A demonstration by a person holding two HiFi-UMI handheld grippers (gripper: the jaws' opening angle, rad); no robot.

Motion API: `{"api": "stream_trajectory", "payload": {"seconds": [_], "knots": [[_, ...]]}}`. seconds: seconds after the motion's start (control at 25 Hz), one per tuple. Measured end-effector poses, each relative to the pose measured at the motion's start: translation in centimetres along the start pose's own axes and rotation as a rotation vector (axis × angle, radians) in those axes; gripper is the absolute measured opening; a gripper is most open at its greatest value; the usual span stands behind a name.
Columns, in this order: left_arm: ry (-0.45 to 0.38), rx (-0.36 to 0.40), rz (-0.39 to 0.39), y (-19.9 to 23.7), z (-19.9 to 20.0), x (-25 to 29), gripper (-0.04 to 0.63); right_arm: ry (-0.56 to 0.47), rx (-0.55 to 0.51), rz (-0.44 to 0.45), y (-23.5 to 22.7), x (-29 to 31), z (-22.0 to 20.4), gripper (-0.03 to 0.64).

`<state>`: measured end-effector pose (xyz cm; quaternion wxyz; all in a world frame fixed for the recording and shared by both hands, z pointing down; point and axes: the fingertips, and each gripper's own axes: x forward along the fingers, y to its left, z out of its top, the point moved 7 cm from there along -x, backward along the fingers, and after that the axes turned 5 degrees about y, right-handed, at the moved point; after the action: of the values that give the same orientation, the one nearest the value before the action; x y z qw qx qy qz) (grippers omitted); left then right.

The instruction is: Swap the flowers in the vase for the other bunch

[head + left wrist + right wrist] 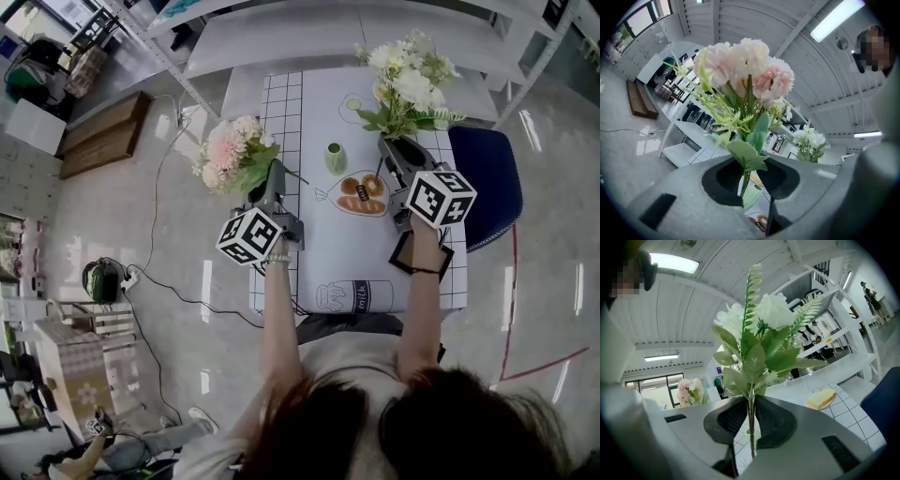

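The left hand-held gripper [751,174] is pinched on the stem of the pink bunch [230,150], held out past the left edge of the desk [309,103]. The right hand-held gripper [751,414] is clamped the same way on the white bunch [408,75], over the desk's far right part. Between them the small green vase [335,157] stands on the desk with no flowers in it, so I'd say the swap is halfway: one bunch out, none in yet. Which bunch goes in, I cannot tell. Next, a stem must be lowered straight into that narrow mouth. The stem ends are hidden below the jaws.
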<state>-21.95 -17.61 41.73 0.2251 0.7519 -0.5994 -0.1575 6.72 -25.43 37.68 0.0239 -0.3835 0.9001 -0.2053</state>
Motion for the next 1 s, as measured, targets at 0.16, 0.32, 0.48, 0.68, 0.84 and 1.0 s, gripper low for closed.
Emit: {"api": "stream_trajectory", "payload": {"seconds": [0.16, 0.32, 0.48, 0.68, 0.84, 1.0], "knots": [[0.015, -0.014, -0.005, 0.9, 0.1, 0.4, 0.087, -0.015, -0.004, -0.004, 0.6, 1.1, 0.3, 0.052], [0.033, -0.023, -0.016, 1.5, 0.0, 1.1, 0.087, -0.029, -0.003, -0.007, 0.9, 2.2, 0.5, 0.051], [0.053, -0.031, -0.017, 2.2, -0.2, 1.4, 0.087, -0.041, 0.005, -0.009, 1.2, 3.2, 0.4, 0.051], [0.058, -0.051, -0.006, 3.3, -0.4, 1.3, 0.087, -0.04, 0.017, 0.003, 1.7, 4.7, -0.2, 0.051], [0.057, -0.065, -0.014, 3.4, -0.3, 1.8, 0.087, -0.077, 0.009, 0.004, 2.0, 5.3, 0.4, 0.051], [0.073, -0.058, -0.026, 3.5, -0.4, 1.8, 0.087, -0.087, 0.005, 0.007, 2.4, 6.2, 0.3, 0.051]]}}
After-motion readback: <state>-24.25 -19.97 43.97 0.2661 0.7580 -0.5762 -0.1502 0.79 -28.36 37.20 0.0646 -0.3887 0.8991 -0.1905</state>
